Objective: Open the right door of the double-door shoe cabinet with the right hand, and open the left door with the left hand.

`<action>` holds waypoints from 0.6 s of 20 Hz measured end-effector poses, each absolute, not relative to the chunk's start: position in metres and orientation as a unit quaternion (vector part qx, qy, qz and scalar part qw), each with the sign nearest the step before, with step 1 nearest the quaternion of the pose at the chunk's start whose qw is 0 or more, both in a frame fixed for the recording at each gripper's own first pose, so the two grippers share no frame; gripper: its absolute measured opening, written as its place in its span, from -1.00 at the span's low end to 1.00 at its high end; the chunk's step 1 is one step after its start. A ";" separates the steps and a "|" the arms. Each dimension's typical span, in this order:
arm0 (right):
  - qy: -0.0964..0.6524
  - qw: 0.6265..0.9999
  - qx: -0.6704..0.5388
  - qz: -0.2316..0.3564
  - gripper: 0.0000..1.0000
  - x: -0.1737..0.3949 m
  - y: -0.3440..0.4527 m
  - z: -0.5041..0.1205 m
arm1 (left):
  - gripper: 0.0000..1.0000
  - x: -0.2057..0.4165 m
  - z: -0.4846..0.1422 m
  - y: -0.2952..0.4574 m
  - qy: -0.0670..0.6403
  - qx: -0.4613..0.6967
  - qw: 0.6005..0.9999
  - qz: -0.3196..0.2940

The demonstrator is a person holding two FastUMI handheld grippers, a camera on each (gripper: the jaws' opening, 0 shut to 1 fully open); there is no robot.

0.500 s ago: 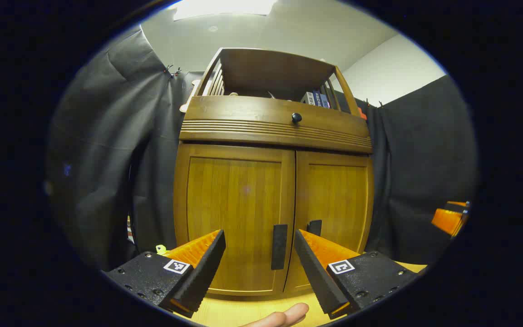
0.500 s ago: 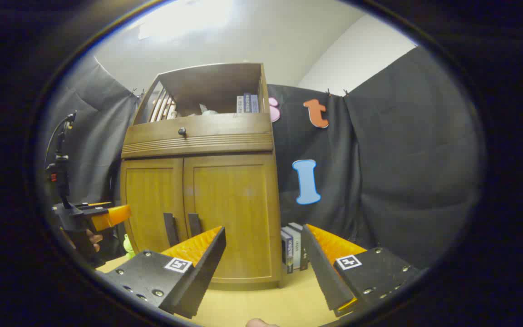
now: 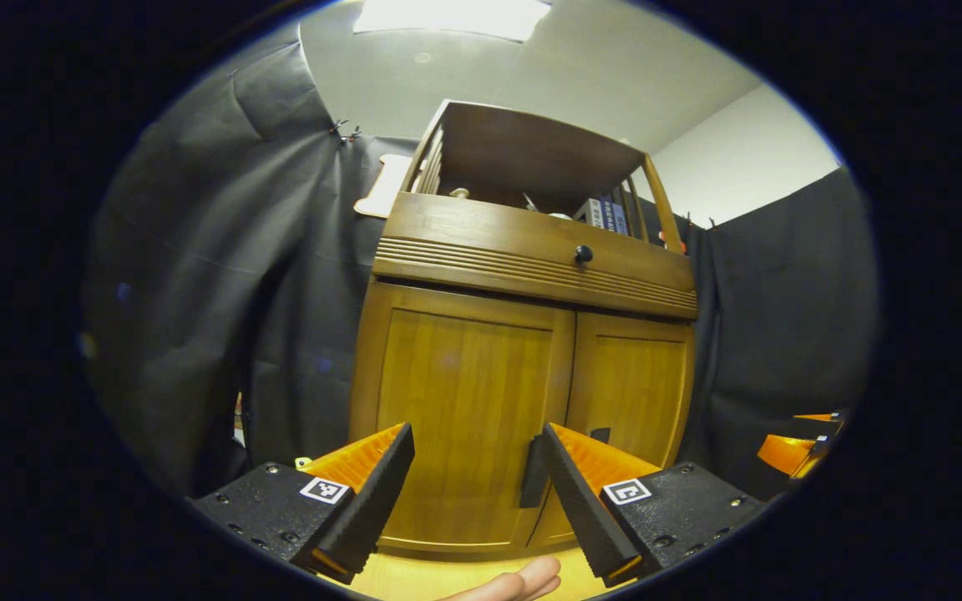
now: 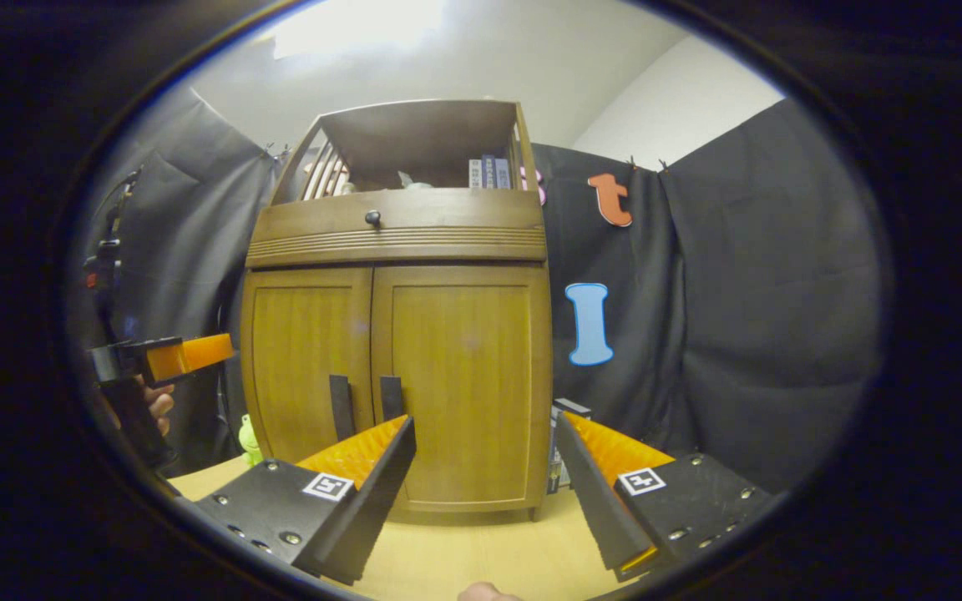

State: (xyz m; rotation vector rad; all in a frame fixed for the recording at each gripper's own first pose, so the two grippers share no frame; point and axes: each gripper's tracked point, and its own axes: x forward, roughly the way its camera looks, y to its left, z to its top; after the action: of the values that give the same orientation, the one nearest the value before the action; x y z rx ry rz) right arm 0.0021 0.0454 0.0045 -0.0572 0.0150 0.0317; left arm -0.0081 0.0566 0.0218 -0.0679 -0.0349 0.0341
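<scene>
Two doors front the wooden shoe cabinet [image 4: 397, 334], both closed, and above its drawer an open shelf [image 4: 414, 163] holds a few upright books [image 4: 489, 173] at its right end with small pale items to their left that are too small to make out. More books [image 4: 554, 451] stand on the table just beside the cabinet's right side.

In the right gripper view the right gripper [image 4: 481, 480] is spread wide and holds nothing; the right door [image 4: 460, 384] stands ahead between its fingers, with that door's dark handle [image 4: 391, 399] just above the left finger.

In the left gripper view the left gripper [image 3: 477, 484] is also spread and empty, the left door [image 3: 464, 426] framed between its fingers, its dark handle [image 3: 534, 482] just beside the right finger.

The cabinet is warm brown, with panelled doors, vertical bar handles meeting at the centre seam, and a round dark knob [image 4: 373, 218] on the drawer.
</scene>
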 end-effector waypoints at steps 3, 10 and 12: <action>0.004 0.999 -0.035 0.015 0.92 -0.003 0.054 0.011 | 0.80 -0.009 0.032 0.063 -0.041 -0.017 0.999 0.019; 0.007 0.999 -0.036 0.012 0.98 -0.010 0.055 0.017 | 0.83 -0.009 0.029 0.054 -0.032 -0.044 0.998 -0.009; 0.013 0.999 -0.040 0.016 0.99 -0.006 0.056 0.015 | 0.91 -0.011 0.029 0.055 -0.031 -0.049 0.998 -0.009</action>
State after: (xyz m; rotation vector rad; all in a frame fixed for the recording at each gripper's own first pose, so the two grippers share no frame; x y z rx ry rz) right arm -0.0056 0.0561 0.0152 -0.0797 0.0257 0.0320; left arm -0.0106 0.0547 0.0291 -0.0971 -0.0614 -0.0183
